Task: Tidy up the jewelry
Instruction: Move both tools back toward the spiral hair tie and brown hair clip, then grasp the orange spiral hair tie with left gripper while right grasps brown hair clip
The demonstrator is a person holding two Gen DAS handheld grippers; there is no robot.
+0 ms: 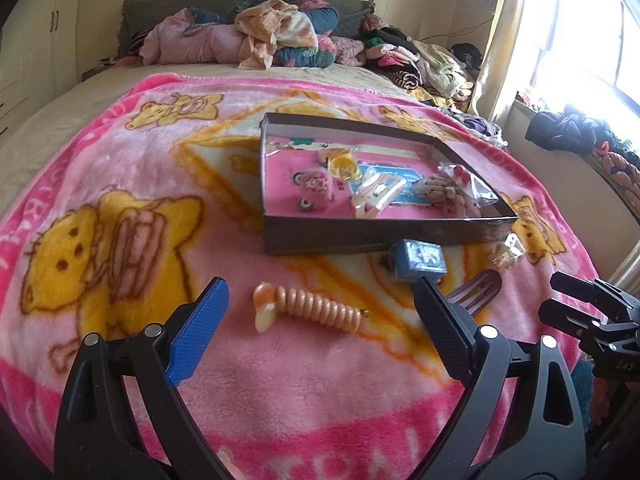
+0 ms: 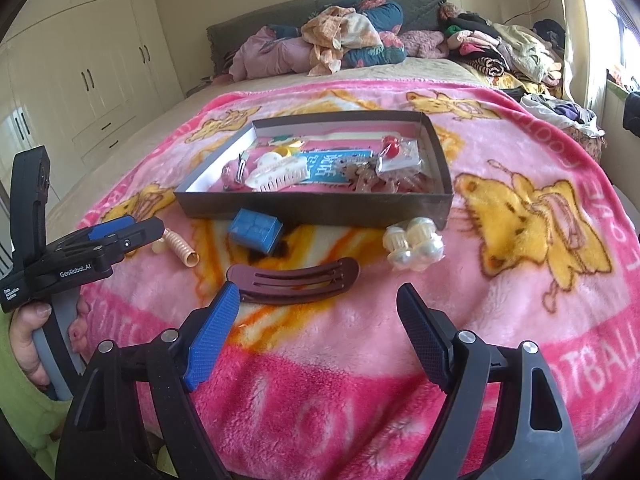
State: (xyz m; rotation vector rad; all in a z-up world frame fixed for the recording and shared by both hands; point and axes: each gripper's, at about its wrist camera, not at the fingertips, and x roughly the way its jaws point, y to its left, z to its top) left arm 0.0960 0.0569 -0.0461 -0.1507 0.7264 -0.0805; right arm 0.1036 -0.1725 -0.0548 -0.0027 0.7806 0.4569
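A dark shallow box [image 1: 360, 236] [image 2: 312, 208] lies on the pink blanket, holding several hair clips and packets. In front of it lie a peach spiral hair tie [image 1: 316, 306] [image 2: 182, 250], a small blue box [image 1: 418, 260] [image 2: 256, 230], a maroon hair clip [image 2: 294, 282] [image 1: 478, 290] and a packet of pearl clips [image 2: 414, 244]. My left gripper [image 1: 322, 300] is open, its fingers on either side of the spiral tie and just short of it. Just short of the maroon clip, my right gripper [image 2: 318, 308] is open with nothing between its fingers.
The pink bear blanket [image 1: 140, 168] covers a bed. Piled clothes and bedding [image 1: 280, 36] lie at its head and far right. White wardrobes [image 2: 100, 68] stand to the left, a bright window [image 1: 592, 40] to the right. A hand [image 2: 28, 340] holds the left gripper's handle.
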